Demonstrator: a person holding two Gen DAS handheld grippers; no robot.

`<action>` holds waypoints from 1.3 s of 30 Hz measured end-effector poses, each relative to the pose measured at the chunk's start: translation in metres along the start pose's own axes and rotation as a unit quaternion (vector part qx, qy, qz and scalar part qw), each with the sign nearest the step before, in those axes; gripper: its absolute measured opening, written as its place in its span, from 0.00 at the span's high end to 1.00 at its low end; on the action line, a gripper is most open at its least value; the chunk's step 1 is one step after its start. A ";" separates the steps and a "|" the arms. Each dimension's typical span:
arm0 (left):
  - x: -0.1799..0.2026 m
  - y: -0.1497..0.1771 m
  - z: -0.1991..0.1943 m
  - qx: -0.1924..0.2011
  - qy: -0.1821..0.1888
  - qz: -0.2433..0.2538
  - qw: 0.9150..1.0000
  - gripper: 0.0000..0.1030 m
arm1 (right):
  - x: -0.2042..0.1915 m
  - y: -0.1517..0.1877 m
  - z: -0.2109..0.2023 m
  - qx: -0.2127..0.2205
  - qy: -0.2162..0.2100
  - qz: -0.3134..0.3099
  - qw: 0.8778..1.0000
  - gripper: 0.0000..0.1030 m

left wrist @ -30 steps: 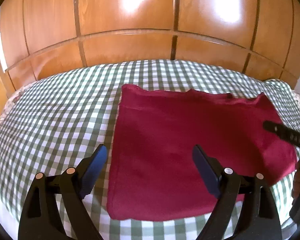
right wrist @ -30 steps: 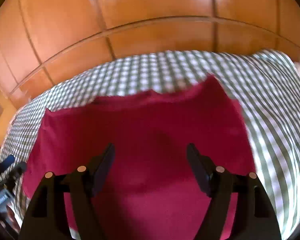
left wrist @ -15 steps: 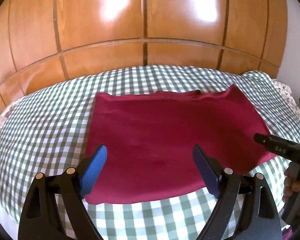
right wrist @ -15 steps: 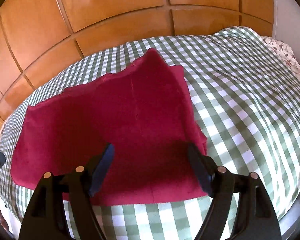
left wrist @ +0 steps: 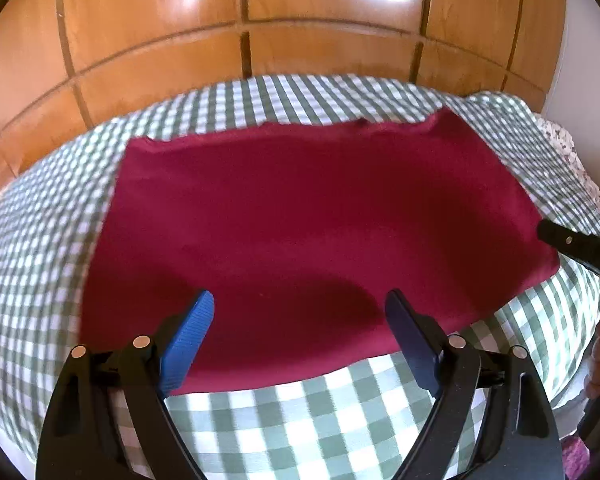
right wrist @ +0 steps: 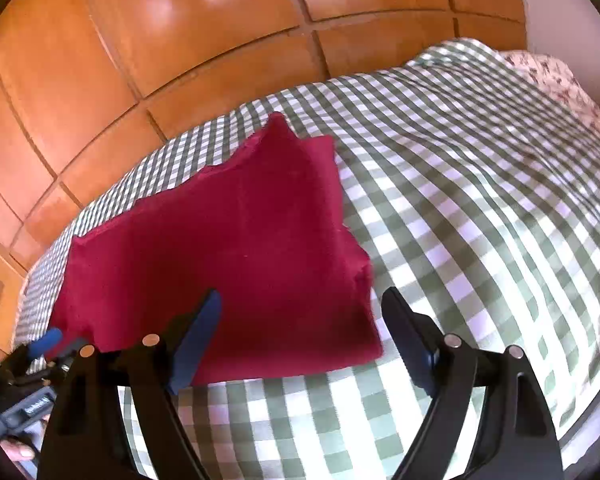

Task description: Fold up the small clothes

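A dark red garment lies flat, folded to a rough rectangle, on a green-and-white checked bed cover. It also shows in the right wrist view. My left gripper is open and empty, hovering over the garment's near edge. My right gripper is open and empty, over the garment's near right corner. The right gripper's finger shows at the right edge of the left wrist view. The left gripper shows at the lower left of the right wrist view.
A glossy wooden panelled headboard rises behind the bed. A floral pillow or sheet lies at the far right corner. The checked cover stretches wide to the right of the garment.
Both grippers have pulled back toward the garment's near edge and stayed open. The right gripper swung right, so the garment's right edge and corner now sit between its fingers.
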State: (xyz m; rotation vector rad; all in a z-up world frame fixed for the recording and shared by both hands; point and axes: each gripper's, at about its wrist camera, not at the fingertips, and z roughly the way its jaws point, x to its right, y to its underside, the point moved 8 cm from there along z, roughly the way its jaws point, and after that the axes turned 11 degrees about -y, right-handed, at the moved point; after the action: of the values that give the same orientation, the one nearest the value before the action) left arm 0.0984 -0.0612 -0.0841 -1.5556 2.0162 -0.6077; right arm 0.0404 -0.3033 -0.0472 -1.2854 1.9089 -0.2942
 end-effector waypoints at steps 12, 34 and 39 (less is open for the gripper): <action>0.000 -0.007 0.017 -0.010 -0.016 -0.011 1.000 0.16 | 0.008 -0.002 0.004 0.000 -0.043 0.042 0.998 0.19; -0.017 -0.012 0.030 -0.009 -0.018 -0.014 1.000 0.16 | -0.016 -0.004 0.036 -0.089 -0.045 0.007 0.995 0.75; -0.022 -0.012 0.025 -0.007 0.001 -0.031 0.999 0.16 | -0.057 -0.017 0.020 -0.087 -0.071 -0.016 0.994 0.79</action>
State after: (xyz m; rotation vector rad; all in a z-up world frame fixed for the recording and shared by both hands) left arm 0.1276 -0.0432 -0.0928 -1.6317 1.9839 -0.6203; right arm 0.0757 -0.2576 -0.0222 -1.4136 1.8262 -0.0508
